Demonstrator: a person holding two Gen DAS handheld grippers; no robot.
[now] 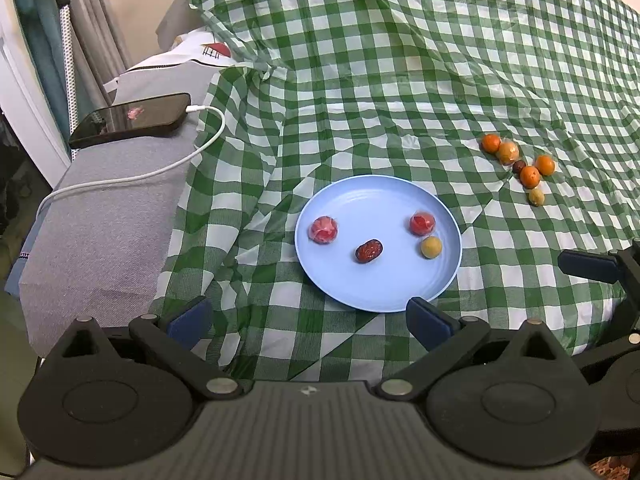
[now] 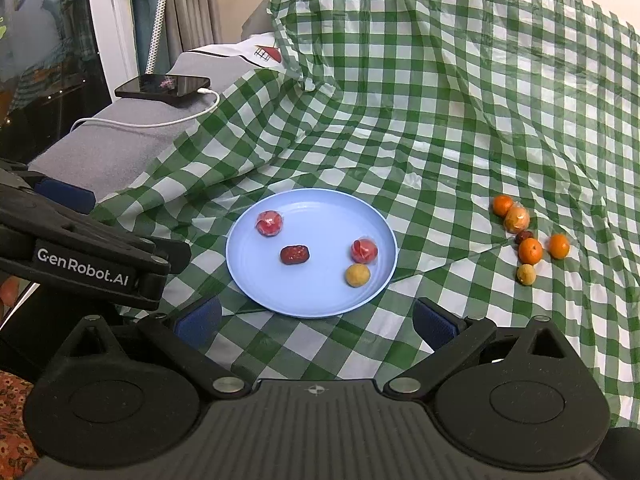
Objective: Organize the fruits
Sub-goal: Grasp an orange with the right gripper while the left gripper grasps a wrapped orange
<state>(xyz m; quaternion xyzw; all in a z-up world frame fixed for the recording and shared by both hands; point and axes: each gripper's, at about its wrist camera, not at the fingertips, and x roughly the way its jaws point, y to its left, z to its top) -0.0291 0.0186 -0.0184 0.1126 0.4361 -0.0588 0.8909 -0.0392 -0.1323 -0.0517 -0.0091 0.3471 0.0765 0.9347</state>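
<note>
Left wrist view. Left gripper [image 1: 310, 322]: jaws spread wide, nothing between them, held low before the near rim of the plate [image 1: 384, 292]. Plate: pale blue, round, on the green-and-white checked cloth [image 1: 360, 80]. On the plate, four pieces, all apart from each other: one wrapped red fruit [image 1: 323, 230] at left, one dark red date [image 1: 369, 251] near the middle, a second wrapped red fruit [image 1: 422, 223] at right, one yellow round fruit [image 1: 431, 247] just below it. Off the plate, well to the right on the cloth: a cluster of loose fruit [image 1: 518, 168], oranges, a wrapped yellowish piece, a small dark one and a small yellow one, close together. At far left, a black phone [image 1: 132, 119] lying on a grey cushion [image 1: 100, 240], with a white cable [image 1: 192, 152] plugged in. At the right edge, part of the right gripper [image 1: 600, 268], its spread not readable here.

Right wrist view. Right gripper [image 2: 318, 322]: jaws wide, empty, held before the near edge of the plate [image 2: 320, 308]. Same four pieces on the plate: wrapped red fruit [image 2: 269, 223], date [image 2: 295, 255], second wrapped red fruit [image 2: 364, 251], yellow round fruit [image 2: 357, 275]. Cluster of loose fruit [image 2: 528, 238] on the cloth [image 2: 440, 100] to the right, well apart from the plate. Left gripper [image 2: 80, 248] enters from the left edge, seen side-on. Phone [image 2: 163, 86] and cable [image 2: 160, 122] on the grey cushion [image 2: 120, 144] behind.
</note>
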